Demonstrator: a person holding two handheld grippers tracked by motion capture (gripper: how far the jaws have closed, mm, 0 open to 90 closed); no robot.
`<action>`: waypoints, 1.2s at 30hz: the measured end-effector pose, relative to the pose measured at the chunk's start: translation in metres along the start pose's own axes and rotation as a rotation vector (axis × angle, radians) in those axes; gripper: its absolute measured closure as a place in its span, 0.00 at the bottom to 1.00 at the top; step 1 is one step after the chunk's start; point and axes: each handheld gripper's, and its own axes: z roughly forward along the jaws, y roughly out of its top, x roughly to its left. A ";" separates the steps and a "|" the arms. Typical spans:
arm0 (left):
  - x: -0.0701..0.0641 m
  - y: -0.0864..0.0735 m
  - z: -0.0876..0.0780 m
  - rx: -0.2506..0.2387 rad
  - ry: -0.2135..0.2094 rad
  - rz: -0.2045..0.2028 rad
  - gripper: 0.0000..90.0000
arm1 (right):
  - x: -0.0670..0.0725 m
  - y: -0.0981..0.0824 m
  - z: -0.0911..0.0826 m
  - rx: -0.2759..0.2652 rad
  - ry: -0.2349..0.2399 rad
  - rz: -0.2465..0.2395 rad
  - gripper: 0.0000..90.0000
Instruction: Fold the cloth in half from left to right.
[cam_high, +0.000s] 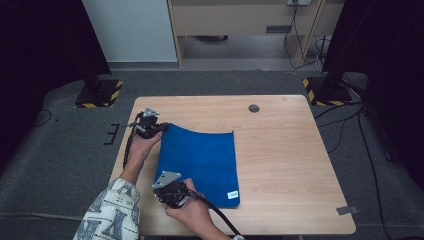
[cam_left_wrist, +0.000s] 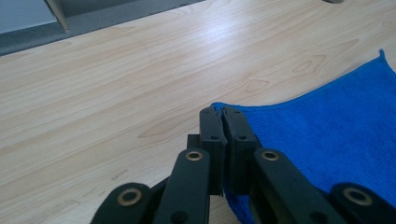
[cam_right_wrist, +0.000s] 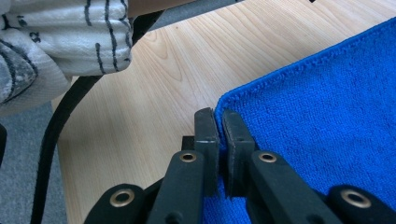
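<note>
Each hand-held gripper, left (cam_high: 161, 127) and right (cam_high: 176, 192), clamps a corner of the blue cloth (cam_high: 200, 162) on the bench (cam_high: 280, 165).

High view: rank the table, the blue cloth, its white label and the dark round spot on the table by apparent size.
1. table
2. blue cloth
3. dark round spot and white label: look about alike, not ranked.

The blue cloth (cam_high: 200, 162) is soft and fuzzy, like a small towel. It lies spread out on the left half of the table (cam_high: 285, 165). A little white tag (cam_high: 233, 194) sits at its near right corner. Its two left corners are pinched and lifted a bit, so the far edge curves up. The rest lies flat.
</note>
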 end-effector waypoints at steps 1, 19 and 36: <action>0.001 0.000 -0.002 -0.005 0.002 -0.004 0.97 | 0.000 0.001 0.000 -0.001 0.004 0.004 0.96; -0.020 0.006 0.019 0.010 0.024 0.010 0.97 | -0.016 -0.005 -0.015 -0.055 0.021 0.051 0.96; -0.086 0.023 0.061 0.031 -0.003 0.071 0.97 | -0.058 -0.054 -0.065 -0.073 -0.003 0.126 0.96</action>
